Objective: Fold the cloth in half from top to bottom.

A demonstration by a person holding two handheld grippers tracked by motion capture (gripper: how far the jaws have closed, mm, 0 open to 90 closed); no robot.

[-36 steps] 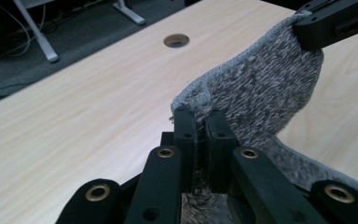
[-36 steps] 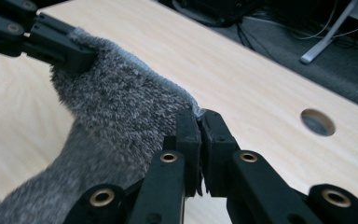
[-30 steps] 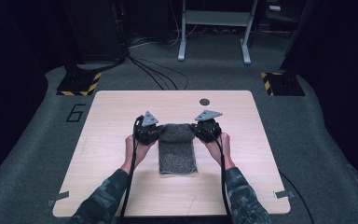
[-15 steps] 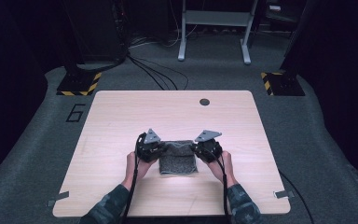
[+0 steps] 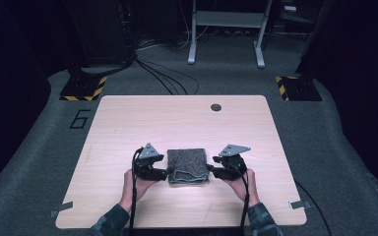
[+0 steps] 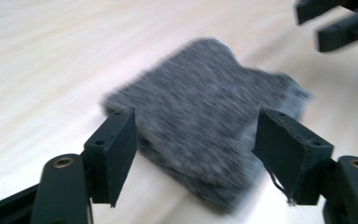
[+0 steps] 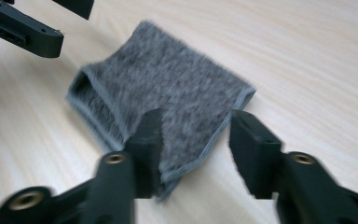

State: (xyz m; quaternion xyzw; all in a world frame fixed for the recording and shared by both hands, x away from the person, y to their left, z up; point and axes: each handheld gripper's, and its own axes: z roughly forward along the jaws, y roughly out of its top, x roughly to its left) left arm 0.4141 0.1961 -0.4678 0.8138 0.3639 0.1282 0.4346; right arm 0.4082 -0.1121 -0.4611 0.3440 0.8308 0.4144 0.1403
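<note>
Lower centre of the high view: both forearms rise from the bottom edge, hands level, aiming inward at a folded grey cloth (image 5: 188,166) on the table (image 5: 177,118).

The left gripper (image 5: 163,172) has just been opening its jaws; they now stand apart, with the cloth's near edge in the gap between them, unpinched.

The right gripper (image 5: 210,171) has likewise been opening and grips nothing.

A "6" (image 5: 80,119) marks the floor upper left.

The folded cloth (image 5: 188,165) is mottled dark grey with a paler grey hem. The surface (image 5: 177,123) is pale wood with fine grain. Each hand-held gripper (image 5: 166,172) (image 5: 209,171) is black.
</note>
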